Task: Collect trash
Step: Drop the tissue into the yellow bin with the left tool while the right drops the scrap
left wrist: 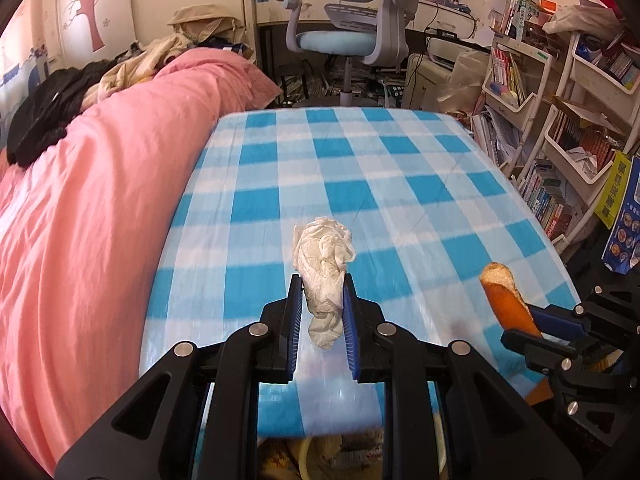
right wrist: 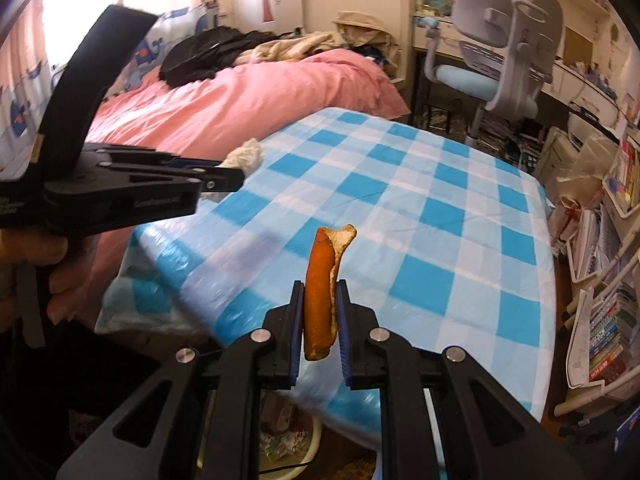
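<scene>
My left gripper [left wrist: 322, 292] is shut on a crumpled white tissue [left wrist: 324, 268] and holds it above the near edge of the table with the blue checked cloth [left wrist: 360, 168]. My right gripper [right wrist: 320, 298] is shut on a strip of orange peel [right wrist: 320, 280] that stands upright between the pads, also above the near edge. The right gripper with the peel [left wrist: 506, 296] shows at the right of the left wrist view. The left gripper with the tissue [right wrist: 246, 156] shows at the left of the right wrist view.
A bin with scraps [right wrist: 288, 444] sits on the floor below the table's near edge. A pink bed [left wrist: 100, 200] is on the left. An office chair [left wrist: 352, 24] stands beyond the table. Shelves of books [left wrist: 560, 128] line the right.
</scene>
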The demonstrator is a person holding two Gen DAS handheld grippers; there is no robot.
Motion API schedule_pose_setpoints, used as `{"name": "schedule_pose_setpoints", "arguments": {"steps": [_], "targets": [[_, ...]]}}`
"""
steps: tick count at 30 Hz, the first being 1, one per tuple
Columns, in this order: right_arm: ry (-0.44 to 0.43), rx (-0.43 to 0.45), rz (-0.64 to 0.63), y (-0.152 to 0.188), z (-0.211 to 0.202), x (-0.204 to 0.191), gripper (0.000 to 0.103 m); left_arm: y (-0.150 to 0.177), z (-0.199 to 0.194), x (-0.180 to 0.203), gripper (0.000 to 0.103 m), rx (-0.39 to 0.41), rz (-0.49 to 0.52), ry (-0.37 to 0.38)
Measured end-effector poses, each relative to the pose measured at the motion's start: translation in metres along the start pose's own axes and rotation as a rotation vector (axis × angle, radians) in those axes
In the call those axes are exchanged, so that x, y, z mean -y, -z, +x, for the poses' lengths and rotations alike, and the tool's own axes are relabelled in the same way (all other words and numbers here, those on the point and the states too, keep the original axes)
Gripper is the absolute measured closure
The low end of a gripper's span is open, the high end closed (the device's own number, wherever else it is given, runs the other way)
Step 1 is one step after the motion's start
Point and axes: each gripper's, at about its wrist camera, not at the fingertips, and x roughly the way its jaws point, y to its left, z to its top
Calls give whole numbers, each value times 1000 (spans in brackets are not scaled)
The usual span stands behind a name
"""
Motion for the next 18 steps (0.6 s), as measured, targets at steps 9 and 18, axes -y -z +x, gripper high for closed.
{"name": "schedule_pose_setpoints", "arguments": {"steps": [9, 18], "targets": [[-77, -66, -87, 29, -4, -34, 87, 48, -16, -4, 85, -41, -35, 2], [-112, -117, -134, 57, -11, -59, 87, 95, -25, 6, 85, -99, -37, 4]]}}
